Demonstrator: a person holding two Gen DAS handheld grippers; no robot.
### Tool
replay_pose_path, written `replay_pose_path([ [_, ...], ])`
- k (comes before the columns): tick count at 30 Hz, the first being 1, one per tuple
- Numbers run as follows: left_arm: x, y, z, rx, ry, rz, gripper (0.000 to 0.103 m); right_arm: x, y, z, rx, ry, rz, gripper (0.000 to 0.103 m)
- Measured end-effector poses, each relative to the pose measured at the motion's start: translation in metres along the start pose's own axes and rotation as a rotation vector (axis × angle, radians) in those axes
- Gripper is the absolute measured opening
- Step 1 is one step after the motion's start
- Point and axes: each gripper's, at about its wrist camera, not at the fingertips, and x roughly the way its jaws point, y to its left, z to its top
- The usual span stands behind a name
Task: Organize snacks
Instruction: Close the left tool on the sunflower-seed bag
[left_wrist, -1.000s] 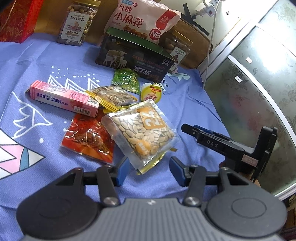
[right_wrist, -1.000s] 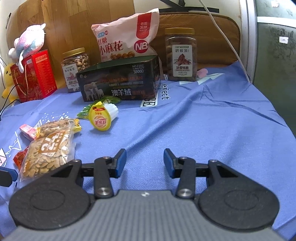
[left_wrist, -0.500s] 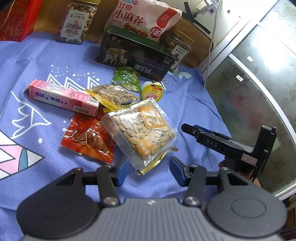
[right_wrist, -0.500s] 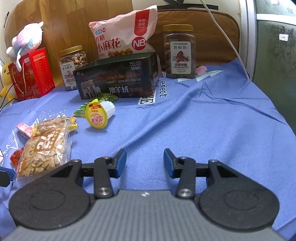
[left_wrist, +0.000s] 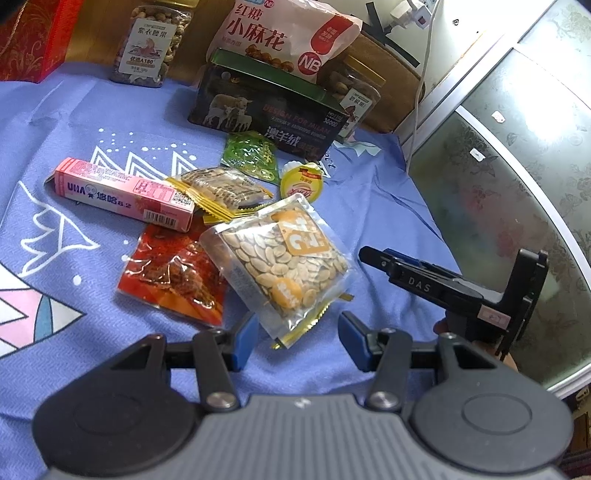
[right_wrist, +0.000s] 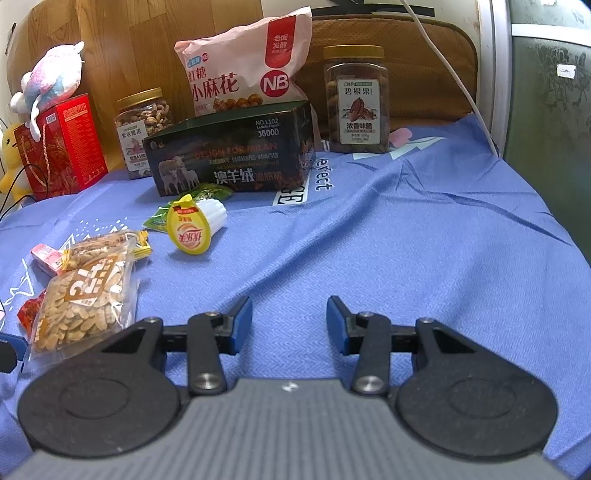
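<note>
Snacks lie in a loose pile on the blue cloth (right_wrist: 388, 240), all placed here w/ ref. to the dark box (left_wrist: 266, 110) w/ sheep printed on it, at the back.

Seed pack (left_wrist: 284, 258): clear plastic, pale flat seeds inside, orange label patches; it lies nearest the cameras, well in front of the box, overlapping the other packs. Red pack (left_wrist: 173, 277): glossy, reddish-brown pieces inside, front-left of the box, partly under the seed pack. Pink box (left_wrist: 125, 194): long, slim, barcode at one end, left-front of the box. Yellow-edged pack (left_wrist: 221, 192): clear, striped seeds inside, betw. the pink box and the seed pack. Green pack (left_wrist: 251, 157): small, just in front of the box. Jelly cup (right_wrist: 194, 225): white ribbed cup on its side, yellow foil lid facing the camera, just in front of the box, beside the green pack.

Containers: left jar (right_wrist: 144, 129), gold lid, pale nuts inside, left of the box. Right jar (right_wrist: 356, 99), gold lid, dark nuts inside, right of the box. Big pink bag (right_wrist: 243, 66) stands behind the box, leaning on it; contents not visible apart from the printed picture. Red gift bag (right_wrist: 61, 144) far left, a plush toy (right_wrist: 51, 79) on top.

Left claw (left_wrist: 297, 336): partly open, nothing held; a corner of the seed pack lies between the tips, not pinched. Right claw (right_wrist: 290, 323): partly open, empty, over bare cloth, right-front of the box.
</note>
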Motion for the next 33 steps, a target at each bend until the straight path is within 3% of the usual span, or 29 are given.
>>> replay_pose_path([
  [10, -0.01, 0.001, 0.003, -0.001, -0.025, -0.034, 0.049, -0.003, 0.004, 0.0, 0.005, -0.002, 0.042, 0.048],
  [11, -0.009, 0.002, 0.004, -0.006, -0.025, -0.036, 0.049, -0.005, 0.004, 0.001, 0.02, -0.002, 0.078, 0.048],
  [15, -0.009, 0.007, 0.005, -0.03, -0.023, -0.051, 0.049, -0.007, -0.007, 0.003, 0.176, 0.024, 0.363, 0.048],
  [17, -0.008, 0.009, 0.007, -0.042, -0.024, -0.057, 0.049, -0.005, -0.008, 0.003, 0.211, 0.04, 0.422, 0.048],
  [23, -0.004, 0.016, 0.011, -0.066, -0.032, -0.046, 0.052, 0.002, 0.0, 0.0, 0.231, 0.077, 0.439, 0.048],
  [26, -0.007, 0.02, 0.013, -0.072, -0.044, -0.046, 0.052, -0.001, -0.002, 0.003, 0.234, 0.054, 0.438, 0.048],
  [33, 0.004, 0.027, 0.013, -0.083, -0.034, -0.048, 0.049, -0.001, 0.004, 0.005, 0.26, 0.088, 0.547, 0.048],
])
